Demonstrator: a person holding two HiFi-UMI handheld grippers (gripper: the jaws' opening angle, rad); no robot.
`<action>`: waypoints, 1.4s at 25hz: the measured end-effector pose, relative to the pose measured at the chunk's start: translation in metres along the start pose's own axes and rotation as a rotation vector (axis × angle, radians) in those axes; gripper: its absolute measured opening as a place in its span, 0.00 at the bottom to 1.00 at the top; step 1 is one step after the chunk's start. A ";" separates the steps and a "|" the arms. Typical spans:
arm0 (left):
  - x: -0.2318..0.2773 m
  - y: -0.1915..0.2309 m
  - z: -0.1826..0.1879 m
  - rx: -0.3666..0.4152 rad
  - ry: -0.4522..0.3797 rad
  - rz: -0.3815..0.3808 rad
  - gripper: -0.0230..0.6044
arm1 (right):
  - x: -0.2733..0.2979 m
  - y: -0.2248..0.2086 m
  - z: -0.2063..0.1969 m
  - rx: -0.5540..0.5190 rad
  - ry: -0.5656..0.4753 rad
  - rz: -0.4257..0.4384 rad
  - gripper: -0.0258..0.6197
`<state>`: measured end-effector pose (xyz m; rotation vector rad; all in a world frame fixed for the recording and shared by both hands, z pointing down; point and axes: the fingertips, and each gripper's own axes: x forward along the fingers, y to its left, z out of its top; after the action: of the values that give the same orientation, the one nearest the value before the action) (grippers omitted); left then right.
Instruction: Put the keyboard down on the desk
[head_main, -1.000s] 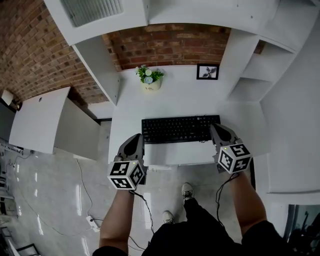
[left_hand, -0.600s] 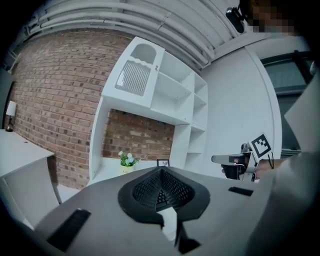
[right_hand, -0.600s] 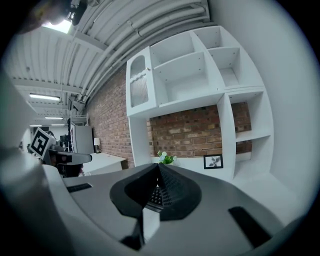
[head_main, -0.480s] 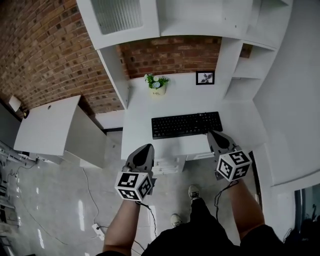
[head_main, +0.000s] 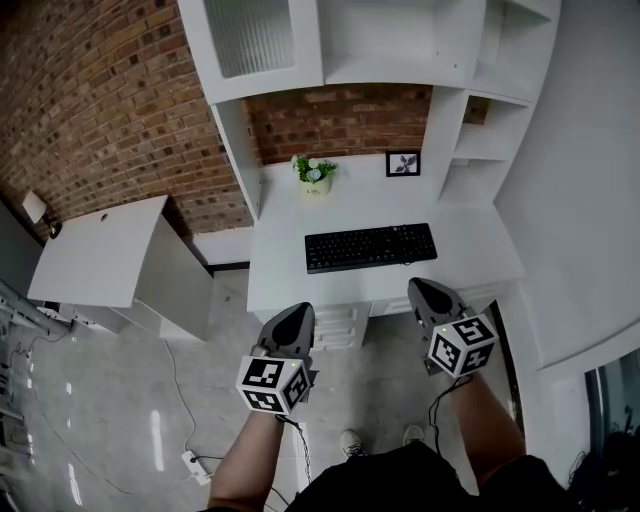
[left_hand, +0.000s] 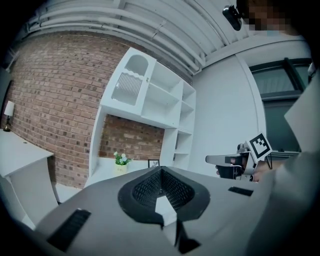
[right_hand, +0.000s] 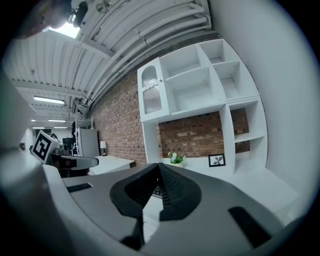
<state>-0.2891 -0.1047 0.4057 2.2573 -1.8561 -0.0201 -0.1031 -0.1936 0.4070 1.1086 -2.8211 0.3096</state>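
Grey hand-held grippers (head_main: 299, 308) (head_main: 415, 284), black-white marker cubes (head_main: 272, 384) (head_main: 462, 345); trousers (head_main: 400, 482) seemingly black.

Matt white, rough brick, shiny floor.
I see a smooth, matt white tabletop (head_main: 285, 285) carrying a matt black plastic keyboard (head_main: 371, 246); at its twelve o'clock stands a rough red brick wall (head_main: 340, 120). The floor (head_main: 110, 400) at seven o'clock is glossy and throws reflections. My left tongs (head_main: 296, 310) and right tongs (head_main: 414, 286) look like matt grey plastic, with black grid-textured pads (left_hand: 145, 187).
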 end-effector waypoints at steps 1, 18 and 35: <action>-0.005 -0.004 -0.001 -0.001 -0.003 0.003 0.06 | -0.005 0.002 -0.001 -0.005 0.001 0.005 0.07; -0.051 -0.150 -0.031 -0.023 0.000 0.053 0.06 | -0.143 -0.018 -0.007 -0.001 -0.012 0.119 0.07; -0.088 -0.281 -0.063 0.014 -0.002 0.090 0.06 | -0.266 -0.045 -0.022 0.002 -0.019 0.197 0.07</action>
<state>-0.0254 0.0409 0.4067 2.1807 -1.9633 0.0044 0.1225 -0.0447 0.3923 0.8392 -2.9525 0.3185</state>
